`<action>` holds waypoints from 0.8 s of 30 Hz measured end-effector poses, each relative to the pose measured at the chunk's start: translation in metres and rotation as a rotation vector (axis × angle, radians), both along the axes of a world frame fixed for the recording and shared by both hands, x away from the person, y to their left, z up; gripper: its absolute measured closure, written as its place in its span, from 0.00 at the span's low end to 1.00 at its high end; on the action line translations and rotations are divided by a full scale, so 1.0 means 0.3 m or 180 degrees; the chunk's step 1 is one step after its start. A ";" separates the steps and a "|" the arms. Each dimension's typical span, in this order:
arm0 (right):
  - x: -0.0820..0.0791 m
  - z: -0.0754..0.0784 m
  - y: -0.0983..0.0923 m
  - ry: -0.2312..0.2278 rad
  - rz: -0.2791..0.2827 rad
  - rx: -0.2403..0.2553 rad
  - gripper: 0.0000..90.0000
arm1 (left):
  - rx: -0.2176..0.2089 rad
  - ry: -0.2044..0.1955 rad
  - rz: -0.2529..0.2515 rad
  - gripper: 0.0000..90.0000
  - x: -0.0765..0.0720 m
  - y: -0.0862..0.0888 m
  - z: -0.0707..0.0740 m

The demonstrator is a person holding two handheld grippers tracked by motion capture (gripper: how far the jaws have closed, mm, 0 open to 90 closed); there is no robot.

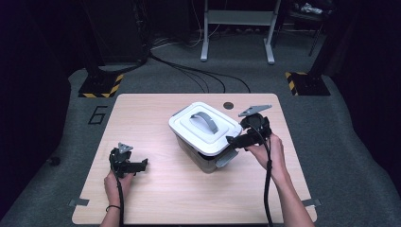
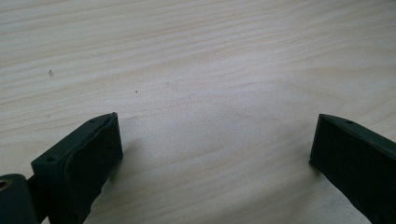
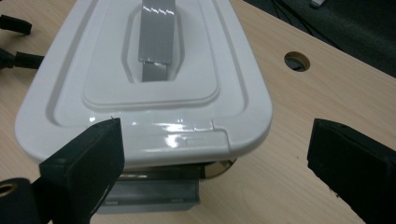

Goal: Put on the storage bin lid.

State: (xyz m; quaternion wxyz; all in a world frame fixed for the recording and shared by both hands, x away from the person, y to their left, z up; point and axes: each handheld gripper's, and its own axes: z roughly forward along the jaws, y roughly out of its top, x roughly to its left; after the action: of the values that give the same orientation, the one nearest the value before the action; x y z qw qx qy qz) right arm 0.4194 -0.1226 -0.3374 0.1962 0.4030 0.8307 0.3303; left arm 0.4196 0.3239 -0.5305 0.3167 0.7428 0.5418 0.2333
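- Storage box (image 1: 205,135) sits mid-worktop (image 1: 156,189), white lid (image 3: 144,79) on, grey handle (image 1: 204,120) lying flat.
- Near-end latch (image 3: 152,196) hangs flipped down; judged released.
- Right gripper (image 1: 230,140) is at that end, fingers (image 3: 88,158) apart, gripping nothing, one just beside the lid rim.
- Left gripper (image 1: 144,164) rests well apart, fingers (image 2: 88,154) spread, over bare worktop.
- Ample open room around the box; the worktop edges are distant.

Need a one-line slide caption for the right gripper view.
Open right claw faces the end of the white lidded box, above its flipped-out grey latch.
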 end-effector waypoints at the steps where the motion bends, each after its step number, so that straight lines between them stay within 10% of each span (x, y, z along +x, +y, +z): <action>1: -0.010 -0.008 -0.008 -0.0014 -0.0020 0.0008 0.03 | 0.0000 -0.0002 0.0002 0.02 0.000 0.000 0.000; 17: -0.124 -0.230 -0.114 0.0092 -0.0156 0.0006 0.00 | -0.0001 0.0000 0.0000 0.02 0.000 0.000 0.000; 24: -0.158 -0.431 -0.131 0.0179 -0.0241 -0.0033 0.00 | -0.0001 0.0001 -0.0001 0.02 0.000 0.000 0.000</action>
State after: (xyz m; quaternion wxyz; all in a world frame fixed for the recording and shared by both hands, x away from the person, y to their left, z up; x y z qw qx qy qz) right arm 0.3719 -0.1618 -0.4666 0.1871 0.4422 0.8217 0.3069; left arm 0.4196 0.3239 -0.5305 0.3167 0.7429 0.5417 0.2331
